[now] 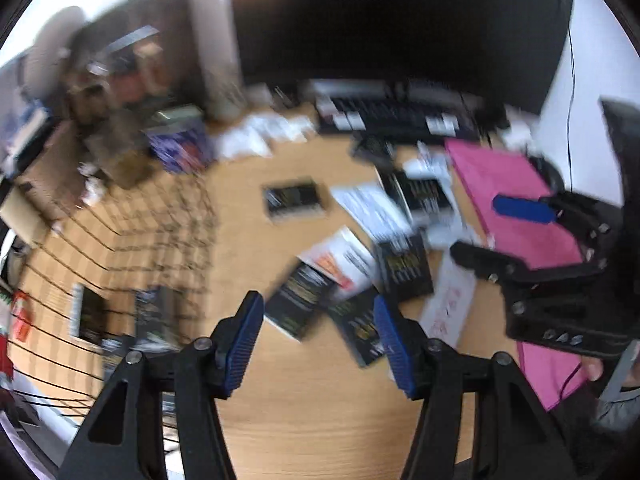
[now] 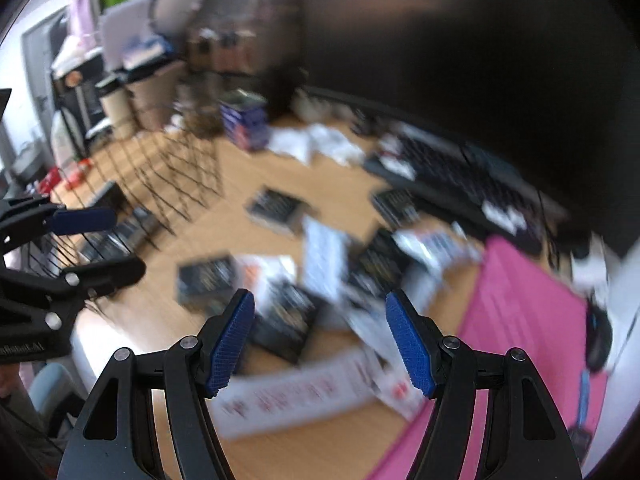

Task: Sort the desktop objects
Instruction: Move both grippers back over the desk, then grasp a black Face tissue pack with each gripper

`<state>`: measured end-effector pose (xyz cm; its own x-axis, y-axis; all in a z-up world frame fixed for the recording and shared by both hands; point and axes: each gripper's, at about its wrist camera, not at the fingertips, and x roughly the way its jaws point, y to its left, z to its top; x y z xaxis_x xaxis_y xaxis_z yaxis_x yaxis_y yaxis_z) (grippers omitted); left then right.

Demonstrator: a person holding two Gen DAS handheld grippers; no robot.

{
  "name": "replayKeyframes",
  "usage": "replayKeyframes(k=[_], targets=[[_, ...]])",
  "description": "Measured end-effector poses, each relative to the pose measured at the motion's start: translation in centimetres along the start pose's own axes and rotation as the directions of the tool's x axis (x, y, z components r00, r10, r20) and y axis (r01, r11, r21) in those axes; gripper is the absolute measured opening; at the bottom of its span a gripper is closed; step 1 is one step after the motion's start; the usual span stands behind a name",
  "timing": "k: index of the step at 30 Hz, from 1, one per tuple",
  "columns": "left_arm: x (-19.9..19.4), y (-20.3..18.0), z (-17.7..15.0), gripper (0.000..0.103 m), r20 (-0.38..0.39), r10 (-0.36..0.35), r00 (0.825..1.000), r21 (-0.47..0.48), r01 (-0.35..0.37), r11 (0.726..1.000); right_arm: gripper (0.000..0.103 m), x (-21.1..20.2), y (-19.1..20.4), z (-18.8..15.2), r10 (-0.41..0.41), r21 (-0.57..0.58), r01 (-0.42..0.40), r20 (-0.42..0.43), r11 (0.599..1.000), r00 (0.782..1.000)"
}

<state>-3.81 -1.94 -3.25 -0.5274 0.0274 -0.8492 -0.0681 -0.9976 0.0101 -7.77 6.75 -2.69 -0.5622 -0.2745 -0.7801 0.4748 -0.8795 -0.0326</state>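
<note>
Everything is motion-blurred. Several dark booklets (image 1: 404, 268) and white leaflets (image 1: 344, 256) lie scattered on the wooden desk (image 1: 312, 408); the right wrist view shows the same heap (image 2: 288, 316). My left gripper (image 1: 318, 306) hangs open above the near edge of the heap, its blue pads apart with nothing between them. My right gripper (image 2: 319, 300) is also open and empty above the heap. Each gripper shows in the other's view: the right gripper (image 1: 494, 230) over the pink mat, the left gripper (image 2: 116, 244) beside the wire basket.
A black wire basket (image 1: 132, 216) holding a few dark items stands on the left. A pink mat (image 1: 516, 200) lies on the right. A keyboard (image 1: 400, 114) and a dark monitor (image 1: 392, 20) are at the back, a purple box (image 1: 180, 146) and white wrappers beside them.
</note>
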Motion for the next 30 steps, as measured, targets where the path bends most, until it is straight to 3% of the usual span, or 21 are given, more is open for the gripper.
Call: replayKeyframes(k=[6, 17, 24, 26, 30], targets=[[3.9, -2.1, -1.9, 0.063, -0.103, -0.028, 0.994, 0.002, 0.028, 1.0, 0.068, 1.7, -2.3, -4.0, -0.014, 0.043, 0.016, -0.058, 0.999, 0.998], [5.5, -2.2, -1.6, 0.064, -0.123, -0.083, 0.989, -0.04, 0.079, 0.996, 0.068, 3.1, -2.2, -5.1, 0.011, 0.048, -0.007, -0.087, 0.999, 0.996], [7.2, -2.7, -1.2, 0.064, -0.154, -0.054, 0.987, -0.016, 0.052, 0.998, 0.068, 3.1, -2.4, -5.0, 0.012, 0.053, -0.008, -0.085, 0.999, 0.996], [7.1, -2.4, -1.3, 0.053, -0.152, -0.023, 0.988, 0.0, 0.024, 1.0, 0.068, 3.2, -2.4, -5.0, 0.014, 0.054, -0.009, -0.087, 0.999, 0.996], [6.9, -1.1, -1.5, 0.052, -0.157, -0.008, 0.988, -0.009, 0.006, 1.0, 0.068, 3.7, -2.1, -4.7, 0.017, 0.056, -0.012, -0.091, 0.998, 0.996]])
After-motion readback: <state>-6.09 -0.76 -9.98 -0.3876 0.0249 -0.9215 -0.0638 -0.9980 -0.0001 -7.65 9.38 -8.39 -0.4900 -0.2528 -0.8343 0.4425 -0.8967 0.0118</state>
